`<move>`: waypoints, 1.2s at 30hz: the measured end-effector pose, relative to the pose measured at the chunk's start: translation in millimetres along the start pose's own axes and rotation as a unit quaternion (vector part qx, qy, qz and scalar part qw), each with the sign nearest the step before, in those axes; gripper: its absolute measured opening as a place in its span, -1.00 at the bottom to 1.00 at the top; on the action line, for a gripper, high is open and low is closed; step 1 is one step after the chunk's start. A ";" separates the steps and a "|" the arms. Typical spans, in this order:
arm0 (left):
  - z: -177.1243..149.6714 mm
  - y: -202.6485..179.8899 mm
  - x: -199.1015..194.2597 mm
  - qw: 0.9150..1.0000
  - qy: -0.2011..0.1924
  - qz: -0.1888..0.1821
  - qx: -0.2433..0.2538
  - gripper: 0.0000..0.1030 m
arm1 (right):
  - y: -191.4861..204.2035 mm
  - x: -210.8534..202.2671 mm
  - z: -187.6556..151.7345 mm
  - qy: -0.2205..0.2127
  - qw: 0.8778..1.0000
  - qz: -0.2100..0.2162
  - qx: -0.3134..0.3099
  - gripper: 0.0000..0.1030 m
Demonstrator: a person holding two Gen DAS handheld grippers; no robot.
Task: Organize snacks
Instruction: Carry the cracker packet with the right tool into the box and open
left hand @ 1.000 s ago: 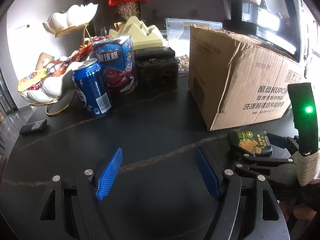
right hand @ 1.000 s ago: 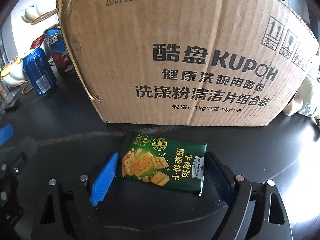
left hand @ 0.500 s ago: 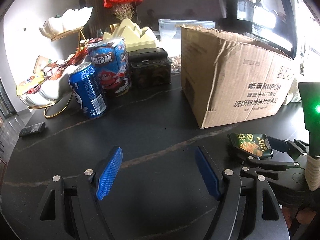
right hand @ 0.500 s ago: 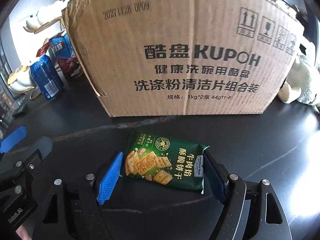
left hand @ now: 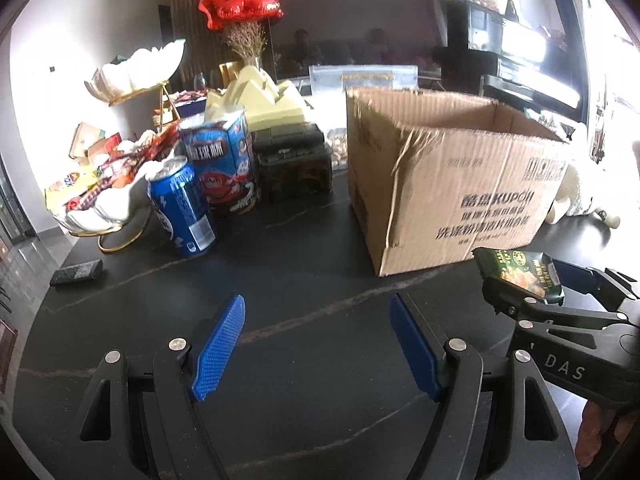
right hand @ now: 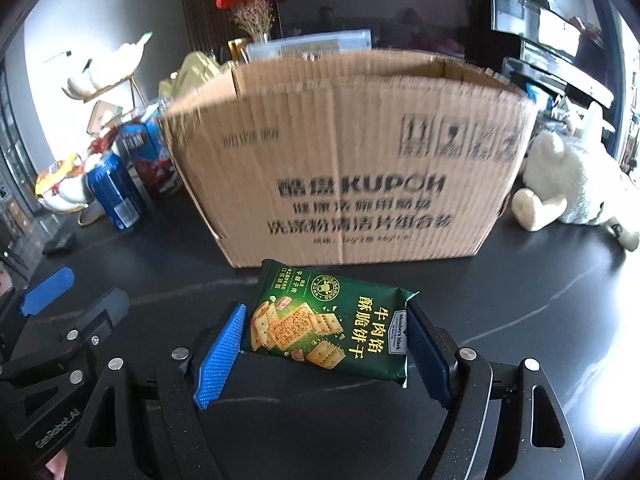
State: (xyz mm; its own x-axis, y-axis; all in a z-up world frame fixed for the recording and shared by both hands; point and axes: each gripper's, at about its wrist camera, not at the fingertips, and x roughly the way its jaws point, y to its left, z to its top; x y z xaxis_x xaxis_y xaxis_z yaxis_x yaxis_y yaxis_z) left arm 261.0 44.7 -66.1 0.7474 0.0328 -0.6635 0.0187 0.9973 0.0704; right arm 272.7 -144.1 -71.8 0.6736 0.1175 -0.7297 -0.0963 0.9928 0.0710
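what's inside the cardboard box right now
Only bare inner walls near the rim of the cardboard box are visible from the left wrist view. Its near wall hides the floor, so any contents cannot be seen.

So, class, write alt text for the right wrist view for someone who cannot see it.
The right gripper holds a green cracker packet between its blue pads, in front of an open cardboard box on a black table. A white plush toy lies beside the box.
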 end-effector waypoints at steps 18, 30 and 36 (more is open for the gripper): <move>52.1 -11.6 -50.0 0.999 -0.021 -0.027 0.000 0.54 | 10.4 -60.5 56.3 -0.067 0.997 -0.006 -0.026 0.53; 111.7 -16.5 -49.9 0.999 -0.002 -0.030 0.024 0.62 | 3.6 -69.6 111.2 -0.060 0.997 -0.010 -0.043 0.53; 138.6 -16.8 -37.6 0.999 0.019 -0.044 0.021 0.61 | -1.1 -59.1 139.9 -0.049 0.998 -0.016 -0.046 0.53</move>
State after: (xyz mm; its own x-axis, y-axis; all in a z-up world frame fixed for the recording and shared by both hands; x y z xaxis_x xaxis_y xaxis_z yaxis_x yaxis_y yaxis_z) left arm 324.6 17.7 60.9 0.7166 -0.0515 -0.6956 0.1119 0.9928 0.0418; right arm 335.5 -149.0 66.4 0.7449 0.0912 -0.6609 -0.1376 0.9903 -0.0185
